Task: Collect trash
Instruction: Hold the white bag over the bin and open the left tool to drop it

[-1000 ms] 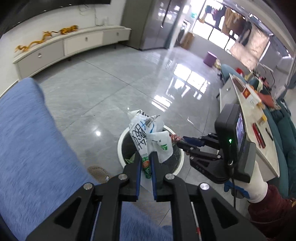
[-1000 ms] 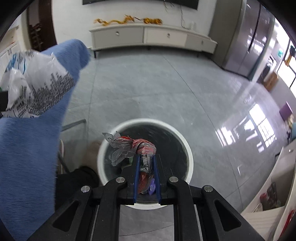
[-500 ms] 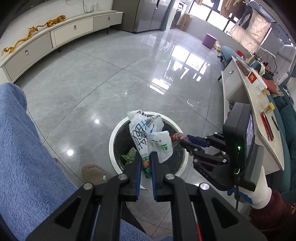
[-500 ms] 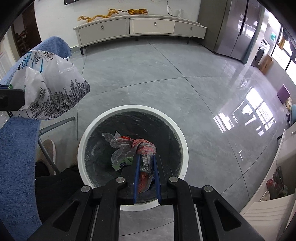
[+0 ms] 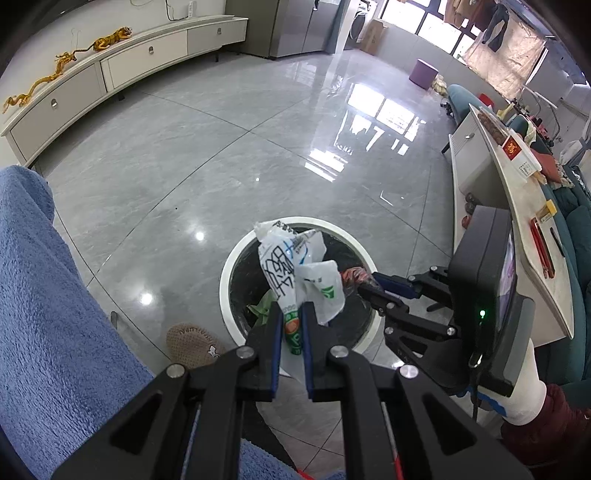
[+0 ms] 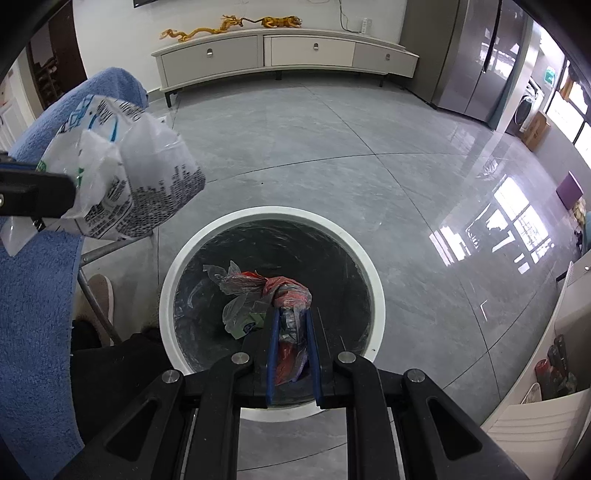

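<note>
Above the round white-rimmed bin [image 6: 375, 291] on the grey floor we hold both loads; our left gripper [image 5: 291, 314] is clamped on a crumpled white printed plastic bag [image 5: 291, 266]; our right gripper [image 6: 293, 317] pinches a red and clear wrapper [image 6: 284, 295] over the opening; a green scrap [image 5: 263, 306] lies inside the bin; a blue towel [image 5: 55, 295] hangs to our left.

- Home living room: glossy grey tiled floor [image 5: 229, 155].
- Long low cabinet [image 6: 284, 51] with dragon and tiger figurines [image 6: 229, 24].
- Refrigerator [image 6: 480, 62].
- Teal sofa [image 5: 576, 236].
- Laundry [image 5: 506, 55] by windows.
</note>
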{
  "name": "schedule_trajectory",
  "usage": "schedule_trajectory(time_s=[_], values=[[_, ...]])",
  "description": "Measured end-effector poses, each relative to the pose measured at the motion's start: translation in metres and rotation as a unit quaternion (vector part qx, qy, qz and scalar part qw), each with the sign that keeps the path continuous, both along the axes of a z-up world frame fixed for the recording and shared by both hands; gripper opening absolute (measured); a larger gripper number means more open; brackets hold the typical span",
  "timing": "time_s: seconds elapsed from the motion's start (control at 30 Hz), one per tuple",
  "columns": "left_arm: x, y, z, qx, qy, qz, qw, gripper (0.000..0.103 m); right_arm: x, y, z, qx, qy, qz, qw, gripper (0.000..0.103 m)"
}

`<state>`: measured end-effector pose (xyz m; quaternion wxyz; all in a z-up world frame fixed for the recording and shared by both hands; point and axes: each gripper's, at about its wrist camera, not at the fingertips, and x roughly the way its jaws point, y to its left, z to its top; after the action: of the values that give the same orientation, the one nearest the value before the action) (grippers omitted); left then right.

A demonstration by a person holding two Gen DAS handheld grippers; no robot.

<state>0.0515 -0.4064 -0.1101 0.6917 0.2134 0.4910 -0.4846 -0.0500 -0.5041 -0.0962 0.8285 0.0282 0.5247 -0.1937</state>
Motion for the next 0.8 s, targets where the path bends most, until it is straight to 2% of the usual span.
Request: schedule_trajectory(time_s=[0.8], values=[[0.005, -0.011, -0.010, 0.012, 0.015, 0.009, 0.9998, 0.010, 0.010, 0.001, -0.015, -0.004, 0.043, 0.011, 0.999, 0.014]])
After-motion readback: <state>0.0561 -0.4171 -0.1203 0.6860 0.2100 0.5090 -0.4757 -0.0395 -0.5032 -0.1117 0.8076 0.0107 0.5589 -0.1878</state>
